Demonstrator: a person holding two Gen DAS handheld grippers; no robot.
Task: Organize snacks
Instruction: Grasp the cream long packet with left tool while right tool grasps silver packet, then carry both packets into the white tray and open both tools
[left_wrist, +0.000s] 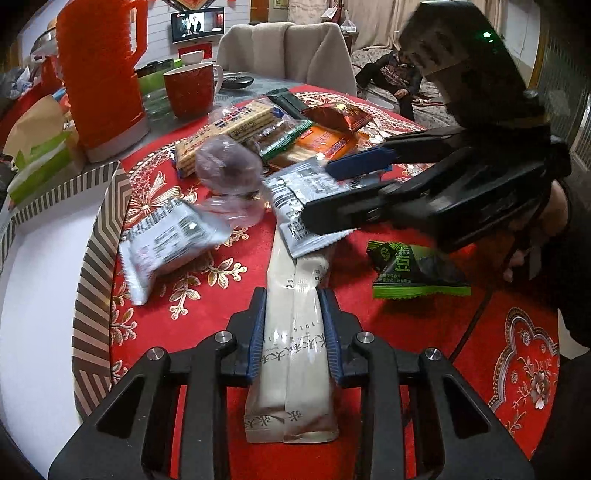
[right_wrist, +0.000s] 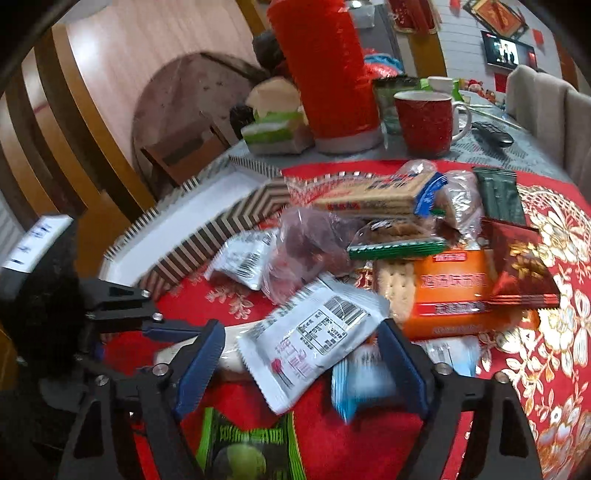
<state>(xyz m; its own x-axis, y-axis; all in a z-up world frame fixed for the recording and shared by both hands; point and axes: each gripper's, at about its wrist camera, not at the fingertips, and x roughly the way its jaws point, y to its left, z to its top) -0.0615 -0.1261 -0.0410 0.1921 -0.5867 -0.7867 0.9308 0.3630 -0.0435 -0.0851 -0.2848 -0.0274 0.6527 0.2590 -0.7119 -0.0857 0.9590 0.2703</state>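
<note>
Covering most of both views is a red tablecloth with gold flowers (left_wrist: 517, 369), strewn with snack packets. Along the left edge of the left wrist view lies a white tray with a striped rim (left_wrist: 94, 280); in the right wrist view it sits in the middle left. An orange-red thermos (left_wrist: 101, 74) stands at the upper left of the left view, with a red mug (left_wrist: 190, 90) just to its right.

Low in the centre of the left view, the left gripper (left_wrist: 293, 332) has its blue pads pressed on both sides of a long cream biscuit packet (left_wrist: 291, 369), which lies lengthwise on the cloth. From the right of that view the right gripper (left_wrist: 325, 192) reaches in over a white packet with a barcode (right_wrist: 314, 336); in its own view the jaws stand fairly wide on either side of this packet, and I cannot tell whether the pads touch it. A green and black packet (left_wrist: 413, 269) lies on the cloth at the middle right of the left view. Further up, an orange cracker pack (right_wrist: 448, 291) lies in the heap.
</note>
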